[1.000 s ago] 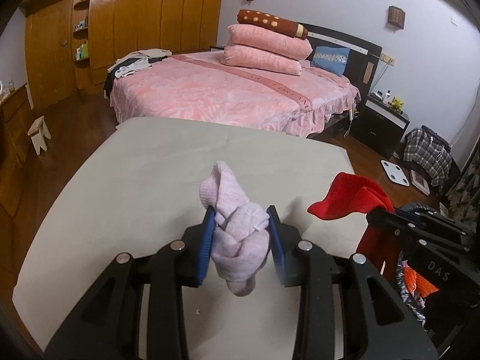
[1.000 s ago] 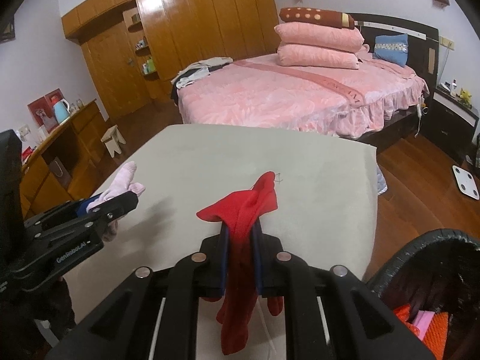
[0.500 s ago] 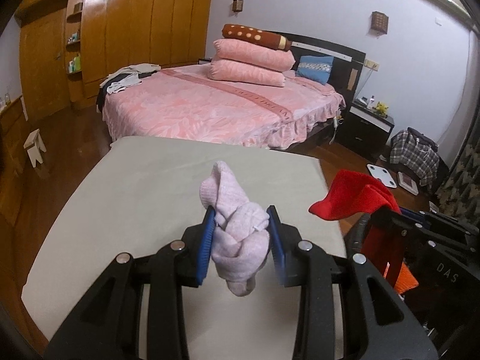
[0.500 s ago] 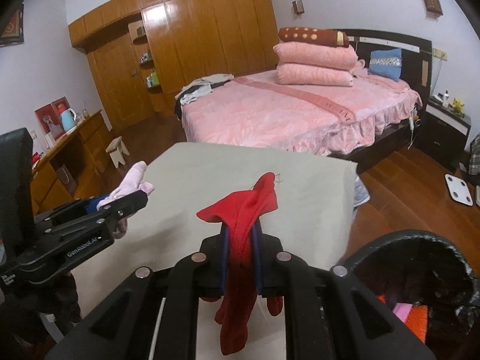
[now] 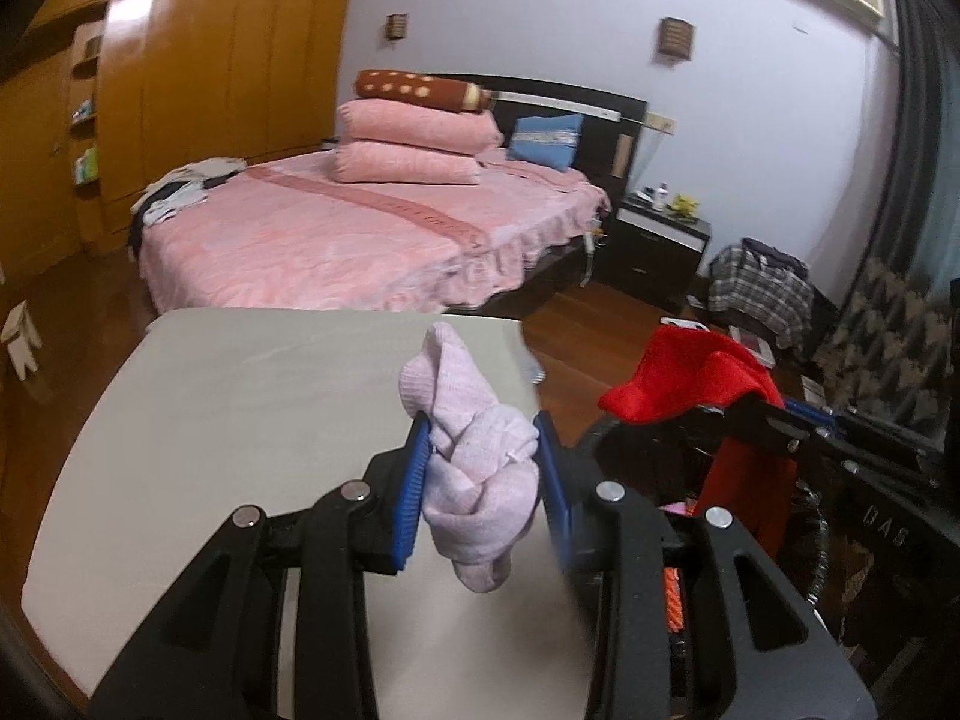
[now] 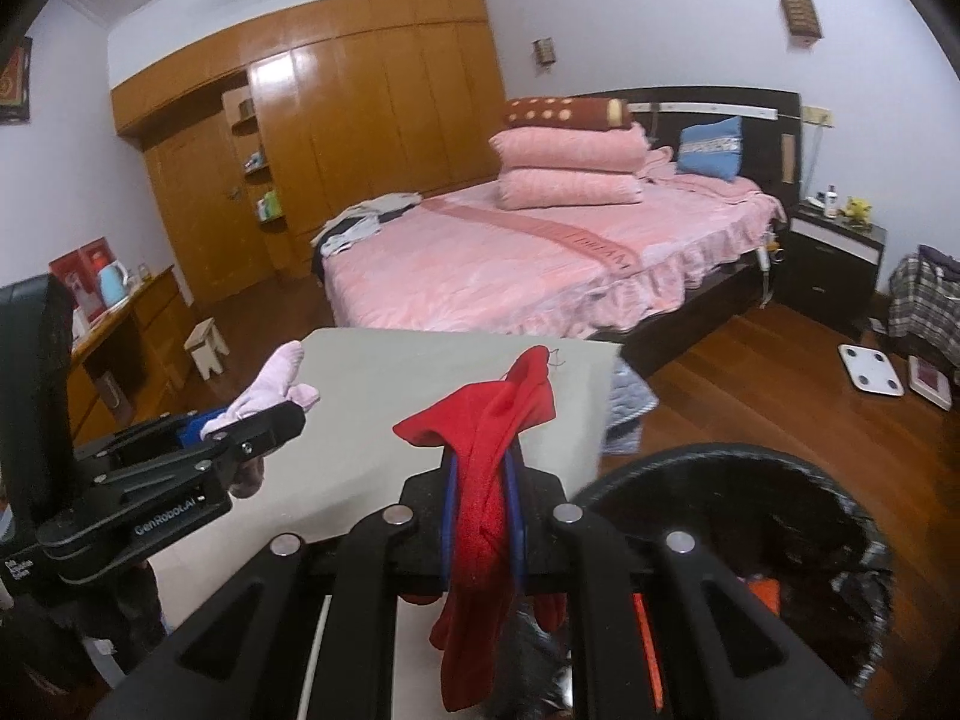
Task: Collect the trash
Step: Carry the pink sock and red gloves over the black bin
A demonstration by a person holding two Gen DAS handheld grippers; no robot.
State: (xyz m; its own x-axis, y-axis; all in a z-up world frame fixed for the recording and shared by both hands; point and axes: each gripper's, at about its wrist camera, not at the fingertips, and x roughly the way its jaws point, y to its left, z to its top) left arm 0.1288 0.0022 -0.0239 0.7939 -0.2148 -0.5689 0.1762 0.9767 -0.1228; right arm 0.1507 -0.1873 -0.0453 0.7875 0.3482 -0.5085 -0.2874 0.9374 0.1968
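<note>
The left gripper (image 5: pixel 483 480) pinched a pink sock (image 5: pixel 474 468) over the grey table (image 5: pixel 240 420); the right gripper (image 6: pixel 482 504) was clamped on a red cloth (image 6: pixel 486 438) — black bin (image 6: pixel 750 480) at four o'clock.

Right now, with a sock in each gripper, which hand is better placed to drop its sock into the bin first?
Right. The right gripper holds the red sock beside the black bin, whose open mouth sits just to its right. The left gripper, with the pink sock, is farther off, over the table.
</note>
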